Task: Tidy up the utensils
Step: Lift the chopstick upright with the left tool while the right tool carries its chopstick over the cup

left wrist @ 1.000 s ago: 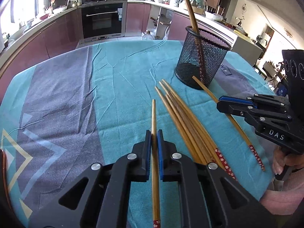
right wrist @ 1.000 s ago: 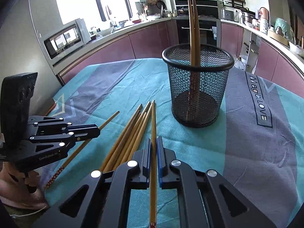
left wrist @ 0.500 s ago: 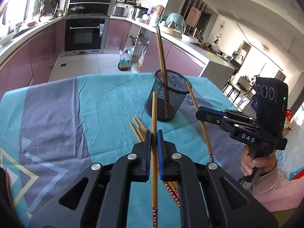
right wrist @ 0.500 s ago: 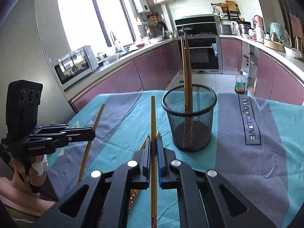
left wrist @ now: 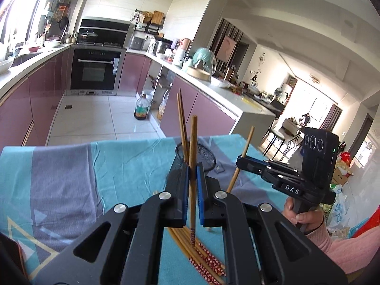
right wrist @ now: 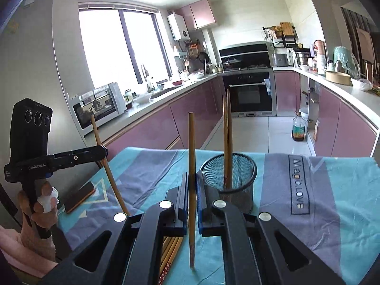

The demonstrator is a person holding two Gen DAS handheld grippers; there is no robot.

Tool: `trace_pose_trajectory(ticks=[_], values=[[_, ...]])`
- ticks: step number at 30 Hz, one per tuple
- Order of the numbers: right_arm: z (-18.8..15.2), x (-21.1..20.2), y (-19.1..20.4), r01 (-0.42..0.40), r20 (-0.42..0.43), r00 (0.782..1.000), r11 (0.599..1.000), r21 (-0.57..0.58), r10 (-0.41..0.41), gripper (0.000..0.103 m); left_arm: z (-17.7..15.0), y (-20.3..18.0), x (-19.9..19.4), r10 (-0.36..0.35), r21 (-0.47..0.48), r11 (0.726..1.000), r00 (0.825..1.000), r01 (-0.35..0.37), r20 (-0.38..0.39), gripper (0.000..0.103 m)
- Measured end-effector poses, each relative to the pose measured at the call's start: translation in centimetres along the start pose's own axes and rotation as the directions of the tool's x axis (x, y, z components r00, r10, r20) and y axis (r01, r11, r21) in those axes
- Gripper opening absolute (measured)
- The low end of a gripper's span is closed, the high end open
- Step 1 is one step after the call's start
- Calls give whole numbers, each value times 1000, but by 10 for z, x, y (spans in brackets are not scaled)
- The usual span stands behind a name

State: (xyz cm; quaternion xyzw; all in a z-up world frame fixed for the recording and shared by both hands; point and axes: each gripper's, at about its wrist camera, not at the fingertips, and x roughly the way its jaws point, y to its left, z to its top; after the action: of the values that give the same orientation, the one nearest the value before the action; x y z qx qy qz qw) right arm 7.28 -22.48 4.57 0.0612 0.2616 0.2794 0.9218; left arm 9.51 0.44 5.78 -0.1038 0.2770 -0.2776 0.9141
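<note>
two chopsticks (right wrist: 226,140) stand in the mesh cup (right wrist: 229,180) at frame centre, my left gripper (left wrist: 192,185) and right gripper (right wrist: 192,190) each pinch one more, loose bundle (left wrist: 201,256) on the cloth remains.

Black grippers, blue-lined jaws, pink sleeves (left wrist: 344,247)

Tan chopsticks (left wrist: 206,260) with red-patterned ends lie on a teal-and-grey tablecloth (right wrist: 332,213) by a black mesh holder (right wrist: 239,190).

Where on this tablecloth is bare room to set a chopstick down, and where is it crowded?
Free: the grey stripe with the lettering right of the mesh holder, and the teal cloth on the holder's other side. Crowded: around the loose chopsticks below both grippers.
</note>
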Motion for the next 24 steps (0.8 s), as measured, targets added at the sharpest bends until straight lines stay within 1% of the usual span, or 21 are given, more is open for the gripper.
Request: trace_pose_trajectory(ticks=[8, 13, 18, 21, 24], values=[[38, -7, 0, 15, 73, 997, 999, -48, -11, 5, 44, -13, 4, -24, 13, 1000, 996, 23, 88, 7], [63, -16, -2, 34, 127, 992, 996, -77, -24, 5, 70, -26, 9, -20, 44, 999, 990, 14, 137, 7], [83, -24, -10, 58, 177, 983, 995, -82, -42, 5, 92, -34, 17, -20, 49, 999, 987, 12, 162, 7], [91, -25, -16, 72, 200, 978, 994, -79, -55, 5, 98, -39, 24, -3, 57, 998, 986, -7, 165, 7], [96, -20, -21, 82, 202, 977, 994, -74, -66, 5, 103, -41, 35, 18, 68, 997, 988, -29, 156, 7]])
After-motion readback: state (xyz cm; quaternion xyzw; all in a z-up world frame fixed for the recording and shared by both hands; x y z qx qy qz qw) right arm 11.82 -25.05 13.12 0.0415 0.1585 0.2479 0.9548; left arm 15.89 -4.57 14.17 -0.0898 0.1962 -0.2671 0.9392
